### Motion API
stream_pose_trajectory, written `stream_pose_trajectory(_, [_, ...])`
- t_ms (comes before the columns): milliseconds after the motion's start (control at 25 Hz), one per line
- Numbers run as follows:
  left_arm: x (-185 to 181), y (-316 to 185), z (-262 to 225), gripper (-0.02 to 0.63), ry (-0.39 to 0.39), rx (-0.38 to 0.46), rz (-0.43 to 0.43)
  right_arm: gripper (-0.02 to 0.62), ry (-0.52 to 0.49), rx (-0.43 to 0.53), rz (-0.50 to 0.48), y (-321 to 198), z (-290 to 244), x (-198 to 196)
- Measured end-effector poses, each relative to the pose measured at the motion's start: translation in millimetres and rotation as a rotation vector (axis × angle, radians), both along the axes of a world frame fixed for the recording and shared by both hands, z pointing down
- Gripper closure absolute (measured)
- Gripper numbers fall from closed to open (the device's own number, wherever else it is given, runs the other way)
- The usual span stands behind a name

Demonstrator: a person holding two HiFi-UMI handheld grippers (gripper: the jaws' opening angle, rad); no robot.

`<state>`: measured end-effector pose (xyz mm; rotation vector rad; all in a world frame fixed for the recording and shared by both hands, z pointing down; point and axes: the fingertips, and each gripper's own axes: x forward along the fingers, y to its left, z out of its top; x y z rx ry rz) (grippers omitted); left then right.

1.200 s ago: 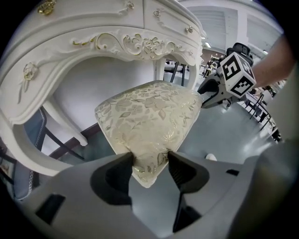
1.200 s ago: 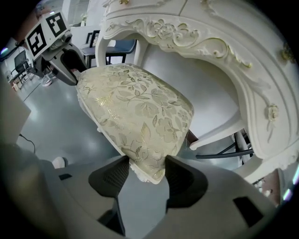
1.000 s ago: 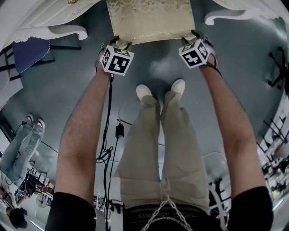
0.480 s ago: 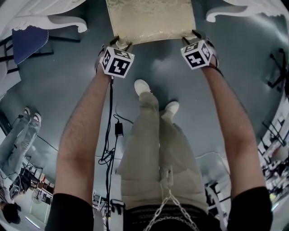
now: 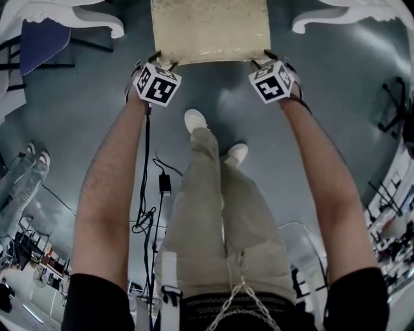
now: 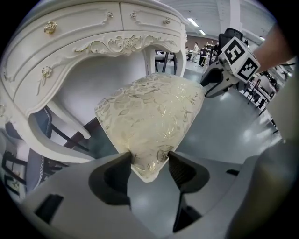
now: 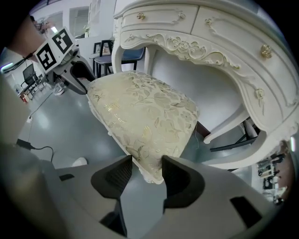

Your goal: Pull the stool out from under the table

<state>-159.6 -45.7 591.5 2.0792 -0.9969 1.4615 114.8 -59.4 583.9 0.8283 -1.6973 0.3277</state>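
Two tools hold the stool [image 5: 210,29]. My left tool [image 5: 160,61] is clamped on the seat's lower left corner, and my right tool [image 5: 266,58] on its lower right corner. The stool sits at top centre of the head view, between the white table [image 5: 77,18] legs.

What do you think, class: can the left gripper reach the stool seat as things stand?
Yes, apparently: the left gripper has its jaws clamped on the stool seat at its near corner, nothing between.

text: none legible | brands: none | signs: coded squares on left cube [image 5: 157,85], right cube [image 5: 272,81]
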Motion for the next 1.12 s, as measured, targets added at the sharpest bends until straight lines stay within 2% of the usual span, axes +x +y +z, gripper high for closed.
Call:
stream_pose_trajectory(80, [-2, 5, -2, 0.36, -0.026, 0.007, 0.01, 0.396, -0.011, -0.006, -0.008, 8, 3, 1])
stream_pose_trajectory(160, [0, 9, -10, 0.36, -0.018, 0.045, -0.026, 0.394, -0.025, 0.008, 0.001, 9, -2, 2])
stream_pose_trajectory(240, [8, 14, -29, 0.36, 0.054, 0.11, -0.121, 0.394, -0.069, 0.057, 0.051, 6, -25, 5])
stream_pose_trajectory(360, [25, 31, -83, 0.374, 0.22, 0.243, -0.281, 0.4, -0.221, 0.16, 0.123, 8, -86, 0])
stream_pose_trajectory(400, [30, 36, -107, 0.415, 0.262, 0.297, -0.321, 0.434, -0.278, 0.198, 0.14, 12, -109, -3])
stream_pose_trajectory(480, [36, 47, -153, 0.543, 0.327, 0.4, -0.388, 0.535, -0.373, 0.281, 0.174, 20, -153, -7])
stream_pose_trajectory(520, [38, 54, -173, 0.577, 0.353, 0.439, -0.413, 0.573, -0.41, 0.324, 0.187, 25, -173, -8])
stream_pose_trajectory(640, [47, 78, -233, 0.603, 0.416, 0.533, -0.433, 0.592, -0.504, 0.419, 0.2, 47, -228, -12])
stream_pose_trajectory(760, [52, 95, -295, 0.603, 0.464, 0.624, -0.439, 0.594, -0.576, 0.458, 0.2, 69, -275, -15])
stream_pose_trajectory(960, [54, 122, -385, 0.603, 0.556, 0.722, -0.512, 0.594, -0.662, 0.566, 0.158, 96, -353, -16])
stream_pose_trajectory(1120, [65, 138, -437, 0.603, 0.559, 0.786, -0.457, 0.594, -0.687, 0.629, 0.146, 113, -401, -9])
